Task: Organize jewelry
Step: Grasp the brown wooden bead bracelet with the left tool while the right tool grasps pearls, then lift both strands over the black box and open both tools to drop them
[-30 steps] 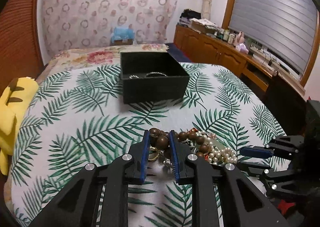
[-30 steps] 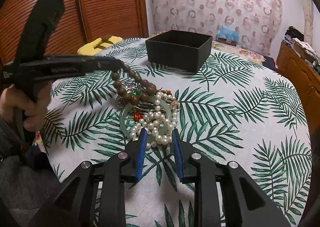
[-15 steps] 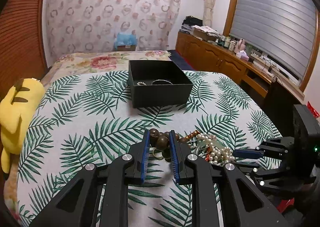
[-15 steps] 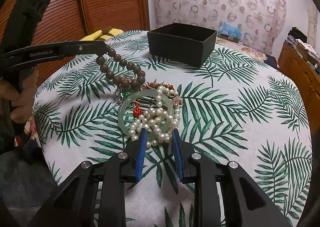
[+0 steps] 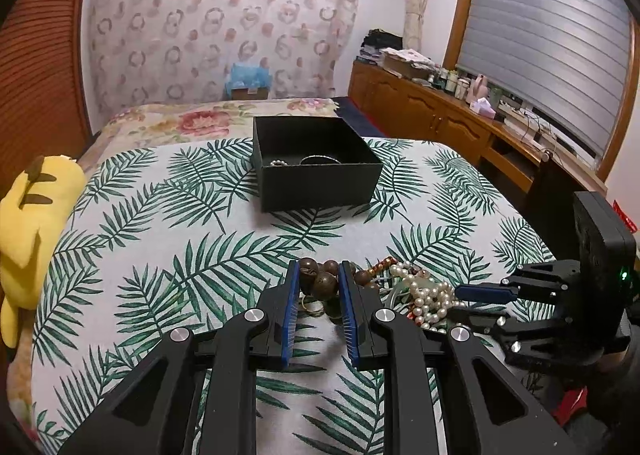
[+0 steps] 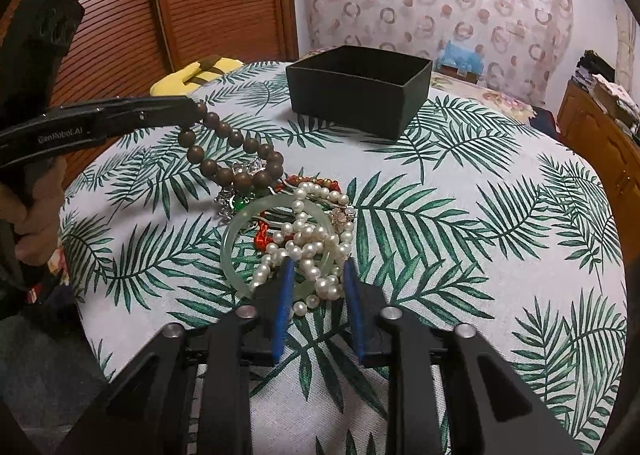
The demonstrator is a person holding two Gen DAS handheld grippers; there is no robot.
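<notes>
**Both grippers at the jewelry pile, box standing beyond**

The left gripper fills the lower centre of its own view, its blue-padded jaws clamped on the brown bead bracelet; in the right wrist view that bracelet hangs from the gripper tips at mid left and droops in a loop down to the pile, its lower beads resting among the other pieces; the hand on the grip is cut off by the left edge of the frame.

The right gripper sits at lower centre of its view; its jaws have just been closing, with the pearl strand and the near rim of the pale green bangle between them; whether the pads actually press on the pearls is hard to make out, since the beads hide the contact.

The rest of the pile is a tangle: a red knotted cord, a string of small orange beads and something silvery with a green stone lie partly under the bangle and pearls, too overlapped to separate.

The black box stands open on the leaf-print cover, upper centre in the left wrist view, well apart from the pile; inside it only a thin silver hoop and a small beaded piece peep above the near wall; the right wrist view shows nothing of its inside.

A yellow plush toy is cropped by the left edge.
</notes>
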